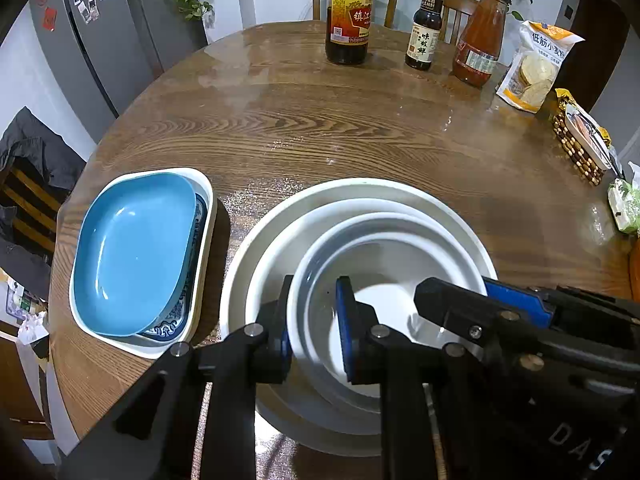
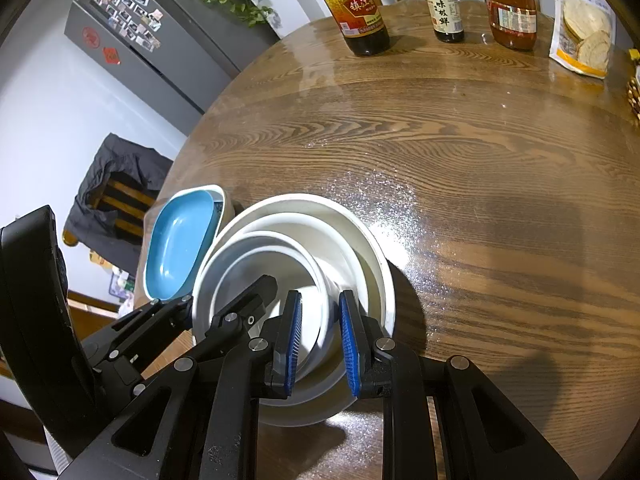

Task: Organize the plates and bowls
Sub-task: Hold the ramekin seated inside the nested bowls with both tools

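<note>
Three white dishes are nested on the wooden table [image 1: 320,120]: a large outer bowl [image 1: 360,185], a middle one [image 1: 276,248] and a small inner bowl [image 1: 384,264]. My left gripper [image 1: 314,320] is shut on the inner bowl's near-left rim, one pad inside and one outside. My right gripper [image 2: 320,336] is shut on the same inner bowl [image 2: 260,264] at its right rim; in the left wrist view its fingers [image 1: 440,300] reach in from the right. To the left, a blue dish [image 1: 132,252] lies on a blue-patterned plate [image 1: 172,320] in a white rectangular dish [image 1: 208,192].
At the table's far side stand a vinegar bottle [image 1: 348,20], a soy sauce bottle [image 1: 424,28], a red sauce jar [image 1: 480,40] and a flour bag [image 1: 536,68]. A woven basket [image 1: 580,148] sits at the right edge. A chair with dark clothes [image 1: 32,152] and a fridge [image 1: 104,40] stand left.
</note>
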The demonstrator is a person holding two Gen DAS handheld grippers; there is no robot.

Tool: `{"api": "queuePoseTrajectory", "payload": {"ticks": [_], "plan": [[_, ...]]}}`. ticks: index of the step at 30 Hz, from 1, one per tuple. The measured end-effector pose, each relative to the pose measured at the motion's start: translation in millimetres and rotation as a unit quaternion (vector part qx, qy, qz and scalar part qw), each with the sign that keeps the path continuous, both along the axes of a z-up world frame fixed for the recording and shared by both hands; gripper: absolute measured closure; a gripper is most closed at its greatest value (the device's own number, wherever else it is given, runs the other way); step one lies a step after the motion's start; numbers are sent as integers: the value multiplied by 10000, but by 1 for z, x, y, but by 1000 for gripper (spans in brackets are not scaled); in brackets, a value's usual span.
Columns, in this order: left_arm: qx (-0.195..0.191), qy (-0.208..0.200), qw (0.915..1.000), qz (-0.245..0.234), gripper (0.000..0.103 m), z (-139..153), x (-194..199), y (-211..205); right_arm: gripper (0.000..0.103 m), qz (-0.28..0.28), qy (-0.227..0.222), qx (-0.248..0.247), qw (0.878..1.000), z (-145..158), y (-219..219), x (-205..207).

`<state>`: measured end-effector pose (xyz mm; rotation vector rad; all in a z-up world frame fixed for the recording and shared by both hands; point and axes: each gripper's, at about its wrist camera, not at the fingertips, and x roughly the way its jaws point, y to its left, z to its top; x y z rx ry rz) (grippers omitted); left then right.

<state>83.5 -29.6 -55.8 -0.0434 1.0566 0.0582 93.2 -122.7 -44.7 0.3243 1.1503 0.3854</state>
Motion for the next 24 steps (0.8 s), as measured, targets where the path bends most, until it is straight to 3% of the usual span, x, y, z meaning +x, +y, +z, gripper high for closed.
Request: {"api": "queuePoseTrajectory", "payload": {"ticks": [24], "plan": [[33,-12,10000,-8,87,0,1,-1,81,36,-36,-59,10000,0,-1,2]]}}
